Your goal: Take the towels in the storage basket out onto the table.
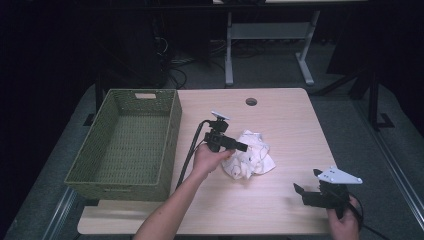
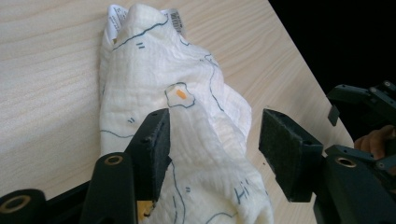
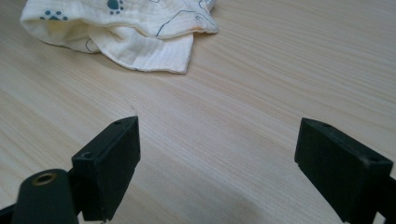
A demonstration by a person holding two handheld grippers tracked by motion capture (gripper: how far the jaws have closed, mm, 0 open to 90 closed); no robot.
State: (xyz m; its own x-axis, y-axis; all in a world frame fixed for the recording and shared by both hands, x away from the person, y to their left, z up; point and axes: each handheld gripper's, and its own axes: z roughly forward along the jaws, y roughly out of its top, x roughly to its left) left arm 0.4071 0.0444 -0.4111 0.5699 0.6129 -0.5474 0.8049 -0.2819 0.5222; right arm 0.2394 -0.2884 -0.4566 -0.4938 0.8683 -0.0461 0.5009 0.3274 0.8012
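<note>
A crumpled cream cloth (image 1: 252,160) with blue line drawings and paw prints lies at the middle of the light wooden table (image 1: 285,125). My left gripper (image 1: 241,146) is at the cloth's left edge, pointing right. In the left gripper view its jaws stand open (image 2: 217,126) on either side of a raised fold of the cloth (image 2: 187,70), with nothing pinched. My right gripper (image 1: 306,181) hovers near the table's front right. It is open (image 3: 219,130) over bare wood, with the cloth (image 3: 116,28) lying farther off.
A green woven basket (image 1: 172,135), with nothing in it, stands on the left part of the table. A round cable hole (image 1: 251,101) sits near the far edge. Bare wood lies to the right of the cloth. Dark floor and table legs lie beyond.
</note>
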